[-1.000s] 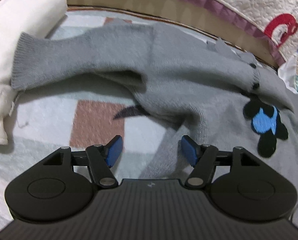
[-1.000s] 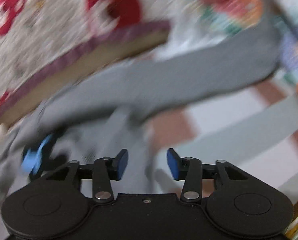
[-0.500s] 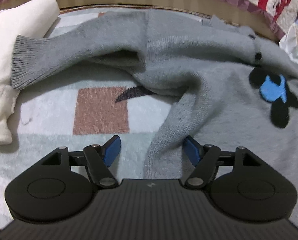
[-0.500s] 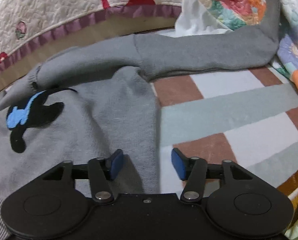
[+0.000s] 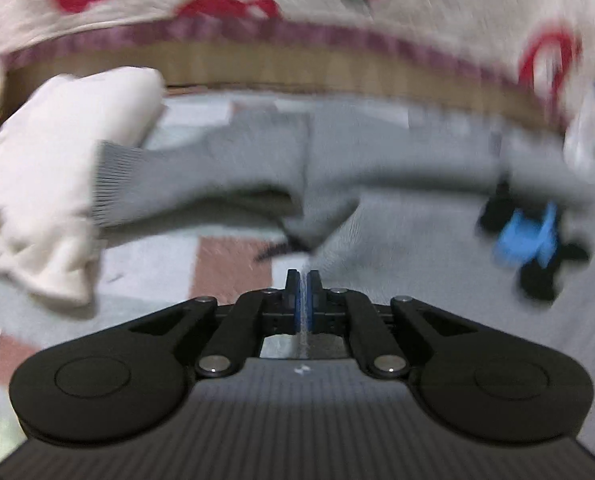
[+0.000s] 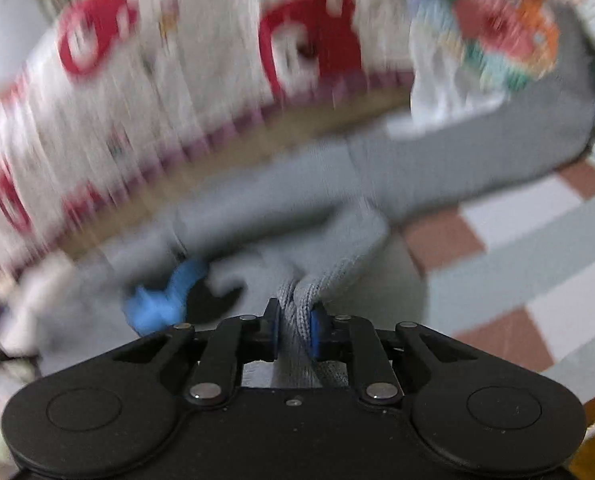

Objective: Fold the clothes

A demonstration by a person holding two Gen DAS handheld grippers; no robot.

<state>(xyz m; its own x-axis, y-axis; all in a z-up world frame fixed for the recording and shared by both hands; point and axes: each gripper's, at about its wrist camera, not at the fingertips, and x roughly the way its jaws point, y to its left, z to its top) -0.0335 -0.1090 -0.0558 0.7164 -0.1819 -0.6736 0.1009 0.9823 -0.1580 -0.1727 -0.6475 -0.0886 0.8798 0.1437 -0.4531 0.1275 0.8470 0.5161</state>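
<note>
A grey knit sweater (image 5: pixel 409 184) with a black and blue motif (image 5: pixel 529 240) lies spread on a checked blanket (image 5: pixel 225 268). My left gripper (image 5: pixel 304 280) is shut on the sweater's lower left edge; a thin strip of grey knit shows between the blue pads. My right gripper (image 6: pixel 293 320) is shut on a thick bunch of the sweater's ribbed hem (image 6: pixel 297 304). The sweater (image 6: pixel 437 160) stretches away from it, one sleeve reaching far right. Both views are motion-blurred.
A white folded garment (image 5: pixel 45 184) lies at the left by the sweater's ribbed cuff (image 5: pixel 109 184). A quilt with red shapes (image 6: pixel 177 80) and a purple border rises behind. A colourful patchwork quilt (image 6: pixel 509 28) sits at the far right.
Both grippers were open above the sweater's lower edge; both have closed on it. The views are tilting upward and the hem rises with the right gripper.
</note>
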